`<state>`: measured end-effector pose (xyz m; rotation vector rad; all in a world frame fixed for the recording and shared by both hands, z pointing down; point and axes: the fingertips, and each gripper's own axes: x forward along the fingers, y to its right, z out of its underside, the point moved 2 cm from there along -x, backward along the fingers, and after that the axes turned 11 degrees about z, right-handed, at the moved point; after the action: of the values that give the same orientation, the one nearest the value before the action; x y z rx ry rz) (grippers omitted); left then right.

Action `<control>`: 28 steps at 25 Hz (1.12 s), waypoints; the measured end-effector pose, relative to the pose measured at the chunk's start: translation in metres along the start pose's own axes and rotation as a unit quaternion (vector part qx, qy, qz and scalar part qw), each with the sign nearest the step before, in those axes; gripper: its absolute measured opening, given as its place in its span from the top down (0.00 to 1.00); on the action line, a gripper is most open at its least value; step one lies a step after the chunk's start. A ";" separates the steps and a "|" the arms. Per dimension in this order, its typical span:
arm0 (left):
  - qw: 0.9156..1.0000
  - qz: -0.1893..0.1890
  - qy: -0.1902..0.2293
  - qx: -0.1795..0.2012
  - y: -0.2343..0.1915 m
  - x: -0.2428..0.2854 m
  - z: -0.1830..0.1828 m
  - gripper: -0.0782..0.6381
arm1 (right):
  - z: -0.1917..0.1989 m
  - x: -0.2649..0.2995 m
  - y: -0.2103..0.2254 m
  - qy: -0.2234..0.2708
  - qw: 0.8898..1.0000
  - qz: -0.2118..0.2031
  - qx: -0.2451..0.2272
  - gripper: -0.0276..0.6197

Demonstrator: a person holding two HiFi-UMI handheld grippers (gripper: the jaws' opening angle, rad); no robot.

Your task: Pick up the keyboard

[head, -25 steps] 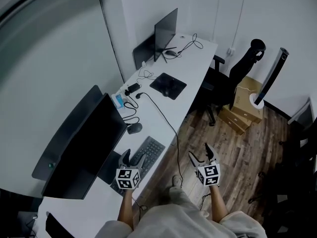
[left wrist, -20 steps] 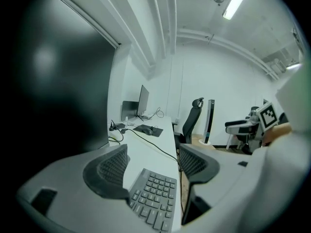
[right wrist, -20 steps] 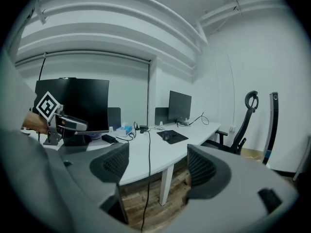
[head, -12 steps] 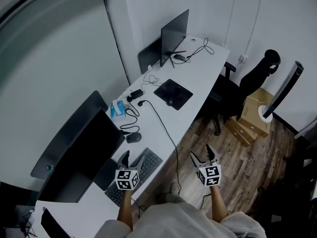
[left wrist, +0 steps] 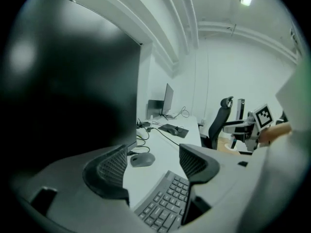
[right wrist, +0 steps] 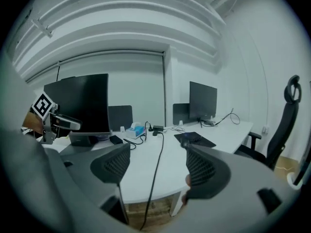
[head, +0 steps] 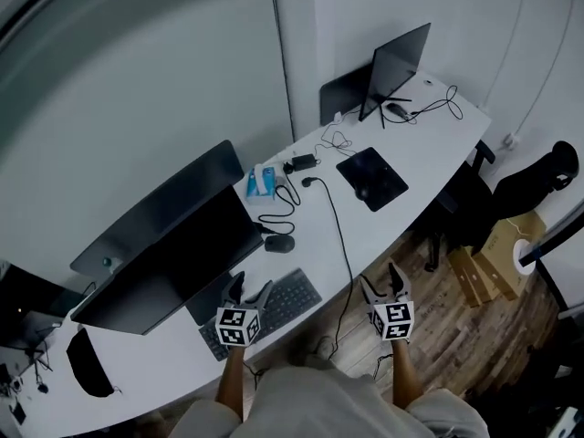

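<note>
The dark keyboard lies slantwise near the front edge of the white desk, in front of a large black monitor. My left gripper hovers over the keyboard's near left part, open, with nothing between its fingers. In the left gripper view the keyboard shows low between the open jaws of the left gripper. My right gripper is open and empty, off the desk's front edge over the wooden floor. In the right gripper view, the right gripper faces the desk edge and a hanging cable.
A mouse sits just behind the keyboard. A black cable runs across the desk and drops over its front edge between my grippers. Farther along are a tissue box, a mouse pad and a second monitor. An office chair and cardboard boxes stand at the right.
The head view has swung round, so the desk now runs more across the picture. The right gripper has come in closer to the desk's front edge. The left gripper stays over the keyboard.
</note>
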<state>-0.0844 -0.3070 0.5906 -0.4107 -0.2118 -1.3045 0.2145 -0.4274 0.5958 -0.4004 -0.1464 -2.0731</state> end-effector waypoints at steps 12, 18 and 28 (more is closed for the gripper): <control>0.993 -0.102 0.023 -0.060 -0.072 -0.097 0.035 0.46 | -0.029 0.048 -0.129 0.007 0.992 -0.117 -0.048 0.42; 0.987 -0.131 0.036 -0.087 -0.103 -0.151 0.058 0.46 | -0.032 0.048 -0.189 0.005 0.987 -0.144 -0.066 0.42; 0.978 -0.168 0.048 -0.116 -0.127 -0.222 0.092 0.46 | -0.031 0.037 -0.244 0.001 0.982 -0.169 -0.080 0.42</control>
<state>-0.2573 -0.0979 0.6125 -0.5238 -0.0486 -1.6866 -0.0188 -0.3404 0.5936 -0.4973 -0.0480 -2.4289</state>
